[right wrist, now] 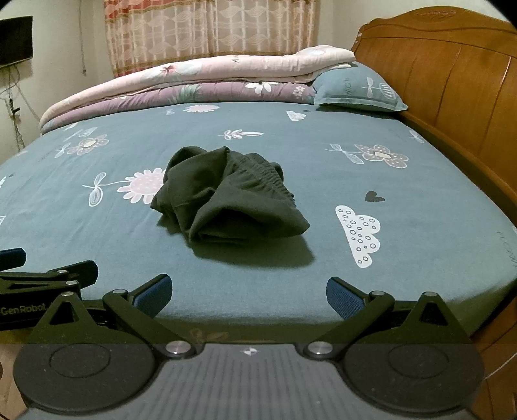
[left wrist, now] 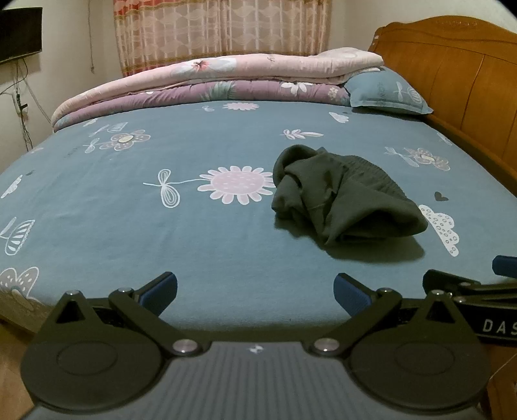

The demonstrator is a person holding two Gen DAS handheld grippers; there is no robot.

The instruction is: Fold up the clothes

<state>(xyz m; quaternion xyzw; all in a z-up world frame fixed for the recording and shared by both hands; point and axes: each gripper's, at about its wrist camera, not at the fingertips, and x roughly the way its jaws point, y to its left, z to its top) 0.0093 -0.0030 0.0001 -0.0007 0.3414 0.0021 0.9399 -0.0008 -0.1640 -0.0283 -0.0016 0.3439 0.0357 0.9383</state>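
Observation:
A dark green garment (left wrist: 342, 197) lies crumpled in a heap on the blue flowered bed sheet (left wrist: 161, 232); its ribbed waistband faces the headboard. In the right wrist view the same garment (right wrist: 229, 197) sits straight ahead, mid-bed. My left gripper (left wrist: 255, 290) hovers open at the bed's near edge, left of the heap, holding nothing. My right gripper (right wrist: 248, 295) is also open and empty at the near edge, apart from the cloth. Each gripper shows at the side of the other's view: the right one (left wrist: 468, 284), the left one (right wrist: 48, 274).
Folded pink and purple quilts (left wrist: 210, 80) lie stacked along the bed's far side. A blue pillow (left wrist: 387, 93) rests by the wooden headboard (left wrist: 452, 80) on the right. Curtains (left wrist: 219, 29) hang behind, and a dark screen (left wrist: 19, 32) with dangling cables is on the left wall.

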